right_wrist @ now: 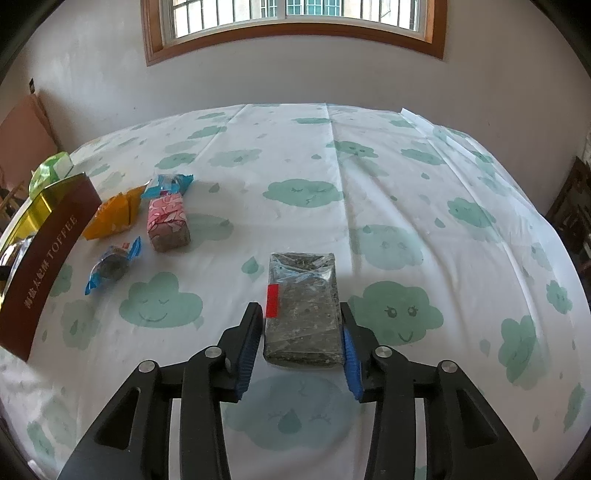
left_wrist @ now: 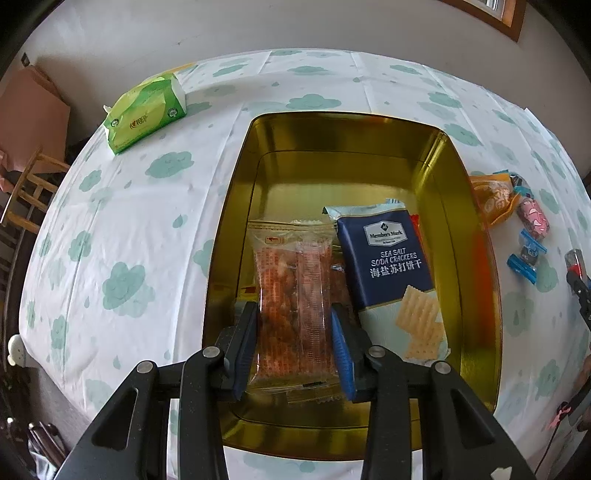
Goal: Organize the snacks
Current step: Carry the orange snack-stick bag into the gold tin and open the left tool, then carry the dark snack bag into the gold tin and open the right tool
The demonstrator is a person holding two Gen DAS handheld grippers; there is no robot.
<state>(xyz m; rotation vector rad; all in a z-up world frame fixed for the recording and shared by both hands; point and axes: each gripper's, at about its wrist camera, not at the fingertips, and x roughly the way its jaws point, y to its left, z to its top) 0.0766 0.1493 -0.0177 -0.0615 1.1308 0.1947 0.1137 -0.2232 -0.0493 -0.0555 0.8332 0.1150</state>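
Observation:
In the left wrist view my left gripper (left_wrist: 293,317) is shut on a clear orange-red snack packet (left_wrist: 291,295) and holds it inside the gold tin (left_wrist: 476,229). A navy sea salt soda crackers pack (left_wrist: 391,273) lies in the tin to its right. In the right wrist view my right gripper (right_wrist: 301,317) is shut on a grey-black snack bar in clear wrap (right_wrist: 303,310), which sits on the cloud-print tablecloth (right_wrist: 369,166). An orange packet (right_wrist: 112,218), a pink wrapped block (right_wrist: 168,221) and a blue-wrapped dark sweet (right_wrist: 112,266) lie to the left.
A green tissue pack (left_wrist: 146,110) lies at the table's far left. The tin's brown toffee-labelled outer wall (right_wrist: 44,266) stands at the left of the right wrist view. A wooden chair (left_wrist: 29,192) stands beyond the left table edge. A wall with a window (right_wrist: 295,22) is behind.

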